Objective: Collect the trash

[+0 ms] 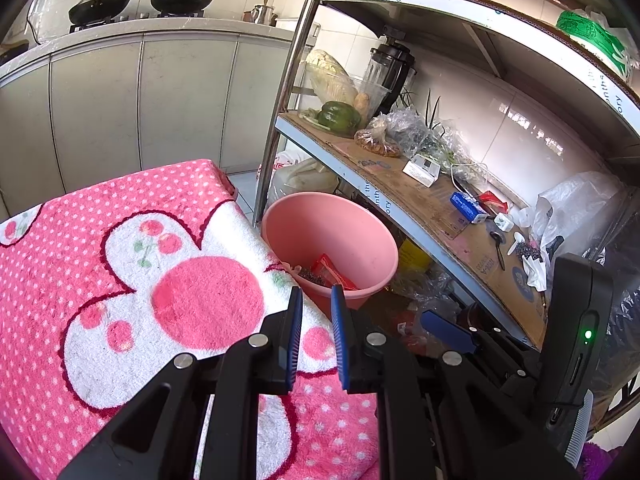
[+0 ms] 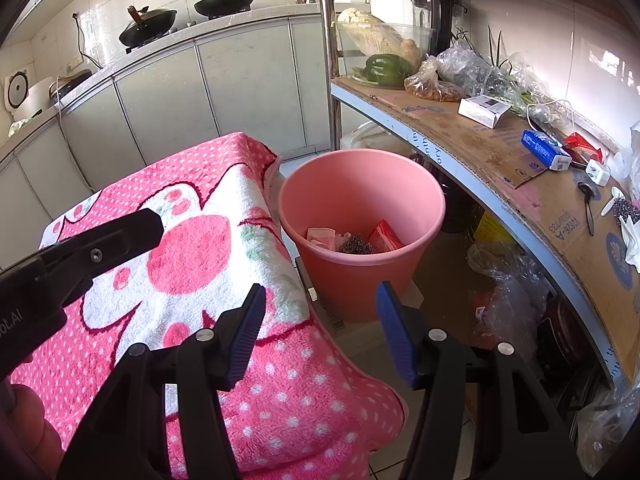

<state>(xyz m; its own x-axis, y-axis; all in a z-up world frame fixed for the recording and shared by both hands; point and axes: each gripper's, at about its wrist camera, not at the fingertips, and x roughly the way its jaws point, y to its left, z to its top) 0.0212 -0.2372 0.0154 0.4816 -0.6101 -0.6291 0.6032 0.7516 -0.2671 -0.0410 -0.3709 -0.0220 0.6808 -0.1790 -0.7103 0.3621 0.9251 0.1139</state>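
Note:
A pink bucket (image 1: pixel 340 232) (image 2: pixel 360 184) stands on the floor between a towel-covered table and a metal shelf. Inside it lie a red wrapper (image 2: pixel 385 236), a dark steel scrubber (image 2: pixel 357 246) and pale crumpled paper (image 2: pixel 320 237). My left gripper (image 1: pixel 318 336) hovers over the table's corner, pointing at the bucket. Its blue pads are a narrow gap apart, with nothing between them. My right gripper (image 2: pixel 320 332) is beside it, over the table edge, wide open and empty. On the shelf lie a blue packet (image 2: pixel 546 150), a red wrapper (image 2: pixel 582 146) and white tissue (image 2: pixel 632 236).
The pink dotted towel (image 2: pixel 200 240) covers the table at the left. The cardboard-lined shelf (image 2: pixel 500 160) holds a white box (image 2: pixel 484 110), a spoon (image 2: pixel 588 204), vegetables and plastic bags. More bags (image 2: pixel 508 300) sit under it. Kitchen cabinets (image 2: pixel 168 100) stand behind.

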